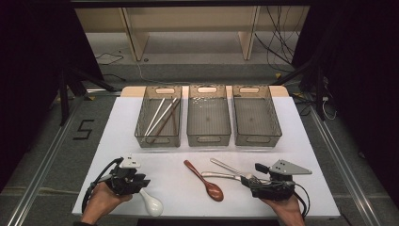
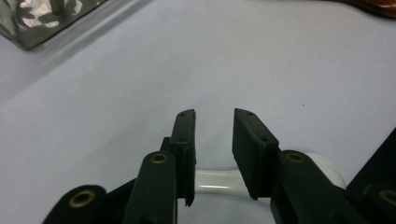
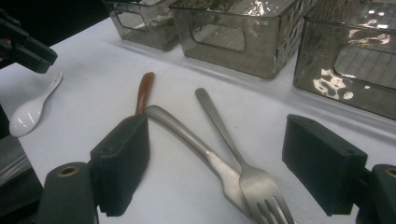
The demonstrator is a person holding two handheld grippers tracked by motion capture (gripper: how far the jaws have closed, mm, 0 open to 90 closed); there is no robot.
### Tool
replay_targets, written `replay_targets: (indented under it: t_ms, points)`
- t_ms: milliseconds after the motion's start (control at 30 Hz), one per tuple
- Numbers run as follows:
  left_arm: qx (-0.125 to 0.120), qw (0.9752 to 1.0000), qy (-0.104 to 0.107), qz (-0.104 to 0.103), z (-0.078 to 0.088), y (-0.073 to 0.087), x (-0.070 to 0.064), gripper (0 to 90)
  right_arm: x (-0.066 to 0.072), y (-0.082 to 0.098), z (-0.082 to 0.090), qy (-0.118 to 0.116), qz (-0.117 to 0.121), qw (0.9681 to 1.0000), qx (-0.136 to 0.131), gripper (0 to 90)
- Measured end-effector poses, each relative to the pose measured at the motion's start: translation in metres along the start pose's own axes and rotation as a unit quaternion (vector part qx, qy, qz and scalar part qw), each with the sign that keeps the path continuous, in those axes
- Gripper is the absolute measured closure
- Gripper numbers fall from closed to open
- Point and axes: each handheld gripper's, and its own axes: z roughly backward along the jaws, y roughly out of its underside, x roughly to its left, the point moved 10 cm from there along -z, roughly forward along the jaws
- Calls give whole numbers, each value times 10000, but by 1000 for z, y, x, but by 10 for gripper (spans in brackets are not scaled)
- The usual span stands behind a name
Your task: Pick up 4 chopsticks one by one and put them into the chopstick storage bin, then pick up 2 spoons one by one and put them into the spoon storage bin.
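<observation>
White glossy ceramic soup spoon: lies on the white surface at the near left edge, handle running under the left tongs, bowl toward the person. Brown wooden spoon lies mid-surface; three smoky clear plastic bins stand behind.

Left gripper view: smooth white handle crosses between the black ribbed pads, which stand narrowly apart, one on each side of it; contact cannot be told.

Right gripper view: right tongs gape wide over a brushed steel fork and a second steel handle, gripping nothing.
</observation>
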Motion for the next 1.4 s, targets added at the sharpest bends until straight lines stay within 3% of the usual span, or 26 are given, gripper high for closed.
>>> replay_targets:
  t_ms: [400, 933, 1267, 1400]
  points:
    - [46, 9997, 191, -138, 4, 10, -13, 886, 1, 0, 0, 13, 7, 10000, 3, 239]
    - [349, 9985, 353, -240, 9, 26, -20, 891, 1, -1, 1, -2, 14, 10000, 1, 239]
    - [585, 9971, 387, -292, 3, 37, -24, 891, 3, -1, 0, -12, 28, 10000, -4, 240]
    - [628, 9970, 399, -222, 0, 41, -25, 891, 2, -2, 0, -12, 37, 10000, -12, 239]
